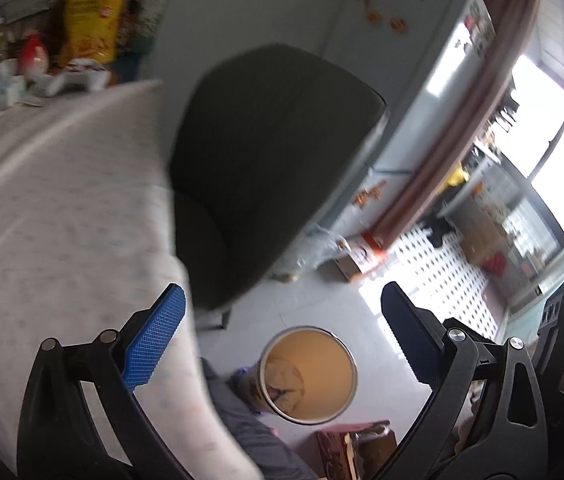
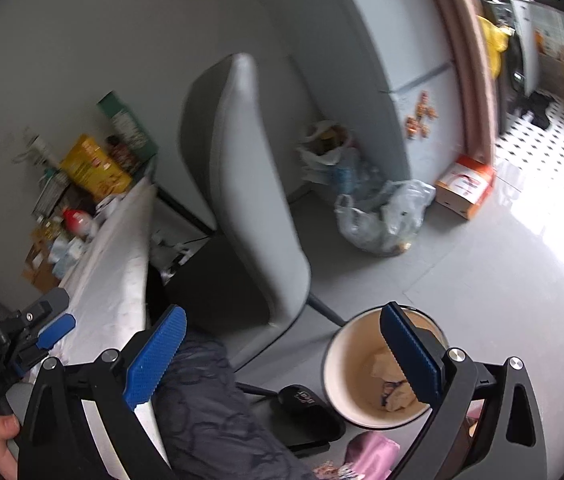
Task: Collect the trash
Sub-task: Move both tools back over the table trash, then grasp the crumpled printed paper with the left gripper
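A round trash bin (image 1: 309, 374) with a cream inside stands on the grey floor, below and between the fingers of my left gripper (image 1: 282, 300), which is open and empty. Crumpled paper (image 1: 283, 384) lies in its bottom. In the right wrist view the same bin (image 2: 357, 364) sits under the right finger of my right gripper (image 2: 283, 312), also open with nothing in it. Crumpled scraps (image 2: 395, 388) lie inside. A hand (image 2: 0, 436) at the left edge holds the left gripper, whose blue pad (image 2: 57, 331) shows over the table.
A grey chair (image 2: 250, 184) stands between the cloth-covered table (image 1: 62, 220) and the bin. Food packs (image 1: 92, 20) crowd the table's far end. A fridge (image 1: 421, 80), plastic bags (image 2: 381, 216) and a cardboard box (image 2: 465, 188) lie beyond. A black slipper (image 2: 309, 412) and a trouser leg (image 2: 210, 408) are near the bin.
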### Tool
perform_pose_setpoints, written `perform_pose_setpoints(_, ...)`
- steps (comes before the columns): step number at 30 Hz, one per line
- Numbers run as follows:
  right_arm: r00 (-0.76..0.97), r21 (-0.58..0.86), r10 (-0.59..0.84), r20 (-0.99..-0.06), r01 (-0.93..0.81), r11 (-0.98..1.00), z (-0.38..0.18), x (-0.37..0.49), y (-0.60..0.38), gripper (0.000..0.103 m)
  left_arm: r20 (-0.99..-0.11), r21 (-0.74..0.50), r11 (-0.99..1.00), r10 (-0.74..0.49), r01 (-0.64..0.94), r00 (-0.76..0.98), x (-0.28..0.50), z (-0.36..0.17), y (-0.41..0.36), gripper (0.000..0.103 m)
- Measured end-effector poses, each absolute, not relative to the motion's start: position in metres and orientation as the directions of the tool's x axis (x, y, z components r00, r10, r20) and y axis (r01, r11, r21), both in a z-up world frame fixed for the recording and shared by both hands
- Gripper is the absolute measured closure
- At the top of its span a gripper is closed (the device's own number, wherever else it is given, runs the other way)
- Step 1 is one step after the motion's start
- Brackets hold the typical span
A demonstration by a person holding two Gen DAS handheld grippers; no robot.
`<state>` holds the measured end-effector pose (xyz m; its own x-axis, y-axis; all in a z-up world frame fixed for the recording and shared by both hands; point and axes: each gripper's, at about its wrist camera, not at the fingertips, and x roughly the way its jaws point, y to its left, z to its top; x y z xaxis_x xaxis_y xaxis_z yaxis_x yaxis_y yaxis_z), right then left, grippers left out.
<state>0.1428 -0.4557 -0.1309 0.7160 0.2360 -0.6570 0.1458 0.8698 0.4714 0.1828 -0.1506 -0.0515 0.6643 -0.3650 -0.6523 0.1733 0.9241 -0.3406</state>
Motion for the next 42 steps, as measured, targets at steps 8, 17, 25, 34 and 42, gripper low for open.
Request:
perform_pose_setpoints(8, 0.703, 0.458, 0.317, -0.636, 0.014, 0.889, -0.103, 0.156, -0.389, 0.008, -0.589, -0.355, 0.932, -0.278, 0.066, 0.758, 0.161, -0.036, -0.063, 0.006)
perform_pose_setpoints(17, 0.684, 0.424, 0.381, -0.623, -0.114, 0.898, -0.077, 0.162, -0.317, 0.009, -0.550, -0.388, 0.920, -0.186, -0.052, 0.814, 0.130, -0.031, 0.009, 0.006)
perform_pose_setpoints(25, 0.653, 0.415, 0.440, -0.616, -0.205, 0.886, -0.064, 0.168, -0.265, 0.015, -0.535, -0.399, 0.907, -0.114, -0.131, 0.837, 0.104, -0.032, 0.062, 0.010)
perform_pose_setpoints(34, 0.605, 0.405, 0.486, -0.631, -0.278, 0.871, -0.068, 0.176, -0.210, 0.031, -0.550, -0.433, 0.871, -0.050, -0.233, 0.833, 0.078, -0.054, 0.115, 0.023)
perform_pose_setpoints(42, 0.547, 0.427, 0.547, -0.634, -0.341, 0.837, -0.073, 0.178, -0.166, 0.037, -0.587, -0.443, 0.845, -0.021, -0.299, 0.810, 0.083, -0.075, 0.140, 0.031)
